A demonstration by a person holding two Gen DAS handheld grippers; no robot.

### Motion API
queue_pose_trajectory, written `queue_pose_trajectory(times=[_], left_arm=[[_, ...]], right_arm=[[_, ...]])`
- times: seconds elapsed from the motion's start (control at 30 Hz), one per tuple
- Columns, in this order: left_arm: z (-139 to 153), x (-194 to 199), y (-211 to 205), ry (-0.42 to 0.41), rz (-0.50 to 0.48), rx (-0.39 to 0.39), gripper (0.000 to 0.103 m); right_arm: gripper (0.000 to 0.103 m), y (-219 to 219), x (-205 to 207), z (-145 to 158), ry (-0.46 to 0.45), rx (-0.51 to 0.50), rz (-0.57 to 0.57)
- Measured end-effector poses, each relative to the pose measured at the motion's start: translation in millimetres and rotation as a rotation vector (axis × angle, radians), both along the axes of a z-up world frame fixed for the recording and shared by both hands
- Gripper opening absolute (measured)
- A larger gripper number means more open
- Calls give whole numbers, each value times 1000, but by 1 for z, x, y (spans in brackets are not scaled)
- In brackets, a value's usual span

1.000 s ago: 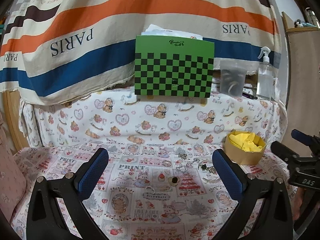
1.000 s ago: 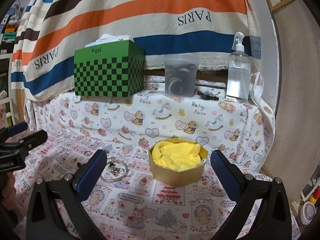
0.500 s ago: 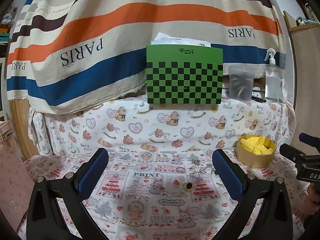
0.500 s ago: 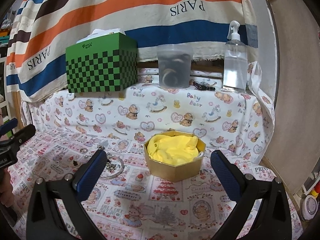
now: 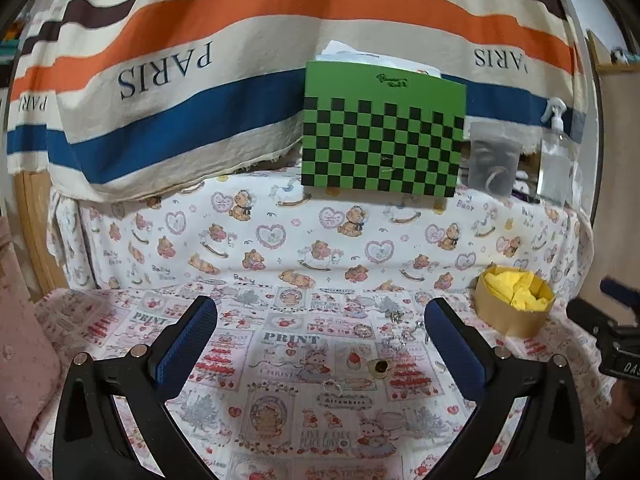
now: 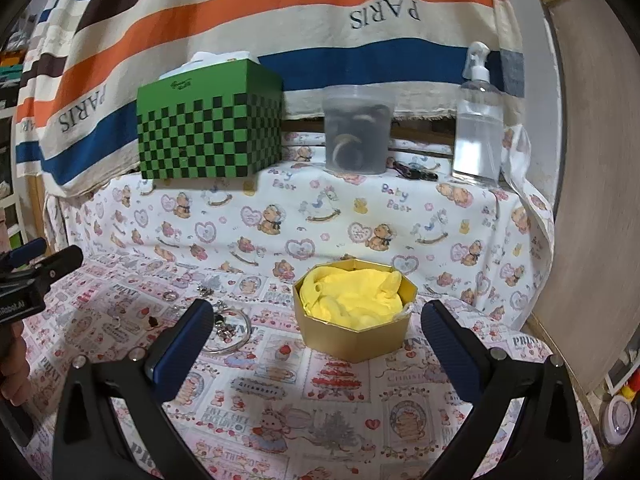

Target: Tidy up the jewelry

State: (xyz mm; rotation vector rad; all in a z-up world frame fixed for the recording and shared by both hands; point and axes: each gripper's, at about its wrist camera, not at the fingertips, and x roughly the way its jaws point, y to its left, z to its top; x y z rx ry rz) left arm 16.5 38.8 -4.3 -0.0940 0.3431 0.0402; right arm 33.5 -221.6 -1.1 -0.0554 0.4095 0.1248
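From your left wrist camera, your left gripper (image 5: 320,344) hangs above the printed cloth (image 5: 280,344) on the worktop, jaws spread wide with nothing between them. On the raised ledge behind stand a green checkered box (image 5: 382,136), a cloudy plastic tub (image 5: 494,156) and a clear spray bottle (image 5: 556,160), all backed by a striped PARIS cloth (image 5: 180,92). Loose jewelry lies ahead and right of centre: a small gold ring (image 5: 380,367), a thin silver ring (image 5: 332,386) just in front of it, and a tangle of charms (image 5: 396,328) near the right finger, too small to read which way they lie. The gold octagonal box (image 5: 514,306) with yellow lining sits further right, well apart from the rings. Your right gripper (image 5: 616,344) shows at the frame's right edge.

From your right wrist camera, your right gripper (image 6: 318,344) is also wide open and holds nothing. The gold octagonal box (image 6: 354,332) sits between its fingers, open top up. A silver bangle (image 6: 228,330) with charms lies flat just beside the left finger, partly hidden by it. A small ring (image 6: 170,295) and a charm cluster (image 6: 206,290) lie beyond. Your left gripper (image 6: 36,276) reaches in from the left edge.
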Motion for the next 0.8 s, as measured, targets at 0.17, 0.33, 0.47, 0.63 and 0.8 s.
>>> queue_pose_trajectory(times=[0.17, 0.33, 0.47, 0.63, 0.8], left_arm=[[1, 7, 27, 23, 47, -75, 103], [3, 19, 52, 76, 112, -76, 90], [-4, 31, 66, 140, 130, -89, 74], [-6, 37, 75, 194, 122, -124, 70], [-11, 43, 80, 251, 141, -143, 63]], right_arm=[[103, 8, 10, -2, 94, 14, 39], [102, 24, 27, 1, 239, 64, 106], [87, 45, 43, 0, 351, 109, 172], [60, 70, 69, -9, 459, 77, 186], [29, 85, 101, -31, 585, 56, 126]])
